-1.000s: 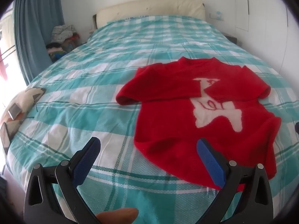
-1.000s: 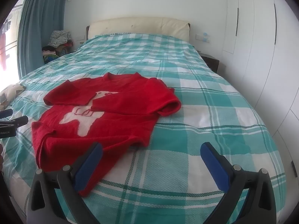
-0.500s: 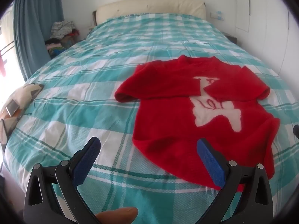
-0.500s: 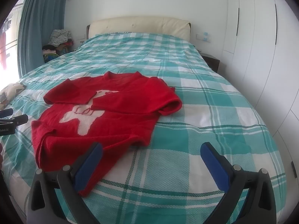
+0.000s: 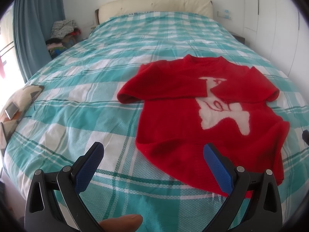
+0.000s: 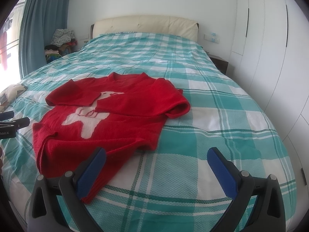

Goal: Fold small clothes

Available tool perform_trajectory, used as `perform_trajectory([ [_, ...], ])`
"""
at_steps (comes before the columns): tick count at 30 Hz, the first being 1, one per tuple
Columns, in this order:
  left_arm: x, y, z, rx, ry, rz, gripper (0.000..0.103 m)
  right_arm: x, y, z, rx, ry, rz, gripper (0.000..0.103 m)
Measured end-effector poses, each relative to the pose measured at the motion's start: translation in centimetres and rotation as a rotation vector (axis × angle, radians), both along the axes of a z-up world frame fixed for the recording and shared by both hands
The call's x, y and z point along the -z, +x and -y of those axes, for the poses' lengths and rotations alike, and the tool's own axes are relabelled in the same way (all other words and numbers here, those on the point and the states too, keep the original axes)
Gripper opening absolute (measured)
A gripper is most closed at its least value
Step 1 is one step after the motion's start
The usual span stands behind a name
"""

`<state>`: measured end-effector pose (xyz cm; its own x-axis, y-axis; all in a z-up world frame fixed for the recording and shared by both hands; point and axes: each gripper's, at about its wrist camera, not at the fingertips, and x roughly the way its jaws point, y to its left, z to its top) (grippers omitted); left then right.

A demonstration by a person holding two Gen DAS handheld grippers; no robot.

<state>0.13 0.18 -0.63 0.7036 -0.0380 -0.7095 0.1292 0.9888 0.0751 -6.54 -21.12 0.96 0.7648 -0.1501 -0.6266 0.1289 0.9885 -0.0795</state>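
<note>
A small red sweater with a white animal figure lies flat on the bed, both sleeves folded in across the chest. It also shows in the right wrist view. My left gripper is open and empty, hovering above the sweater's near left hem corner. My right gripper is open and empty, above the near right hem corner. The left gripper's tips show at the left edge of the right wrist view.
The bed has a teal and white checked cover and a cream headboard. A patterned cushion with a small device lies at the left edge. A clothes pile and blue curtain stand far left; white wardrobes stand right.
Both grippers have drifted slightly back and up, so the sweater sits a little lower and farther in view. Both stay open; the sweater has not moved.
</note>
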Motion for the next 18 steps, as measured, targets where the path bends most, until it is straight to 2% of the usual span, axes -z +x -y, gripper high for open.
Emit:
perform_trajectory([
  [18, 0.15, 0.08, 0.33, 0.004, 0.006, -0.009, 0.103, 0.13, 0.23, -0.45, -0.018, 0.003, -0.013, 0.103],
])
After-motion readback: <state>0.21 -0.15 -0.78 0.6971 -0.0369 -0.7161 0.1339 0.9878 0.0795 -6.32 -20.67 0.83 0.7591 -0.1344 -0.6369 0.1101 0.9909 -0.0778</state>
